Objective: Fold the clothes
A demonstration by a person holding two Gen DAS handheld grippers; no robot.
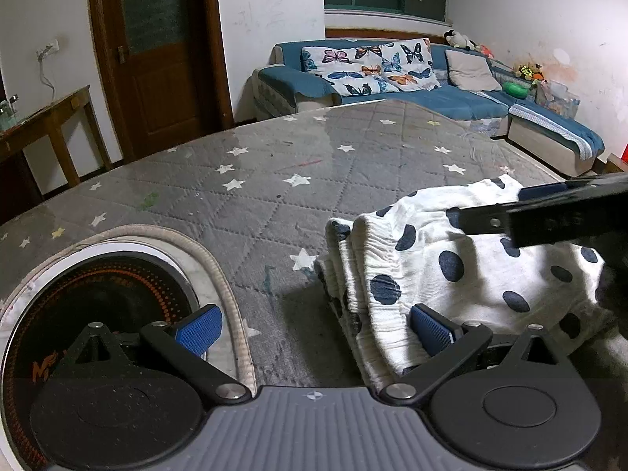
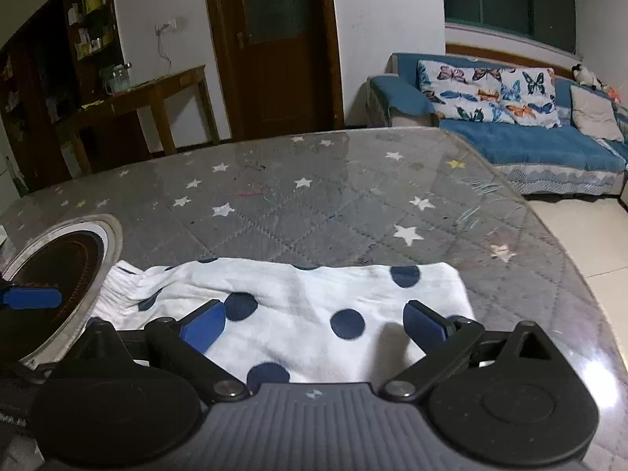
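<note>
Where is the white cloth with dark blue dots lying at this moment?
The dotted cloth lies folded on the star-patterned table, just right of the round cooktop in the right wrist view, directly ahead of the open right gripper.

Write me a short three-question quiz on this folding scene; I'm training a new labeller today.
1. True or false: the left tool is clamped on the spotted cloth.
2. What lies left of the cloth on the table? A) round cooktop B) a kettle C) a shoe
3. Fill in: the right tool hangs open over the ____.

Key: 1 false, both its pads are apart with one resting by the cloth's edge; 2 A; 3 cloth.
</note>
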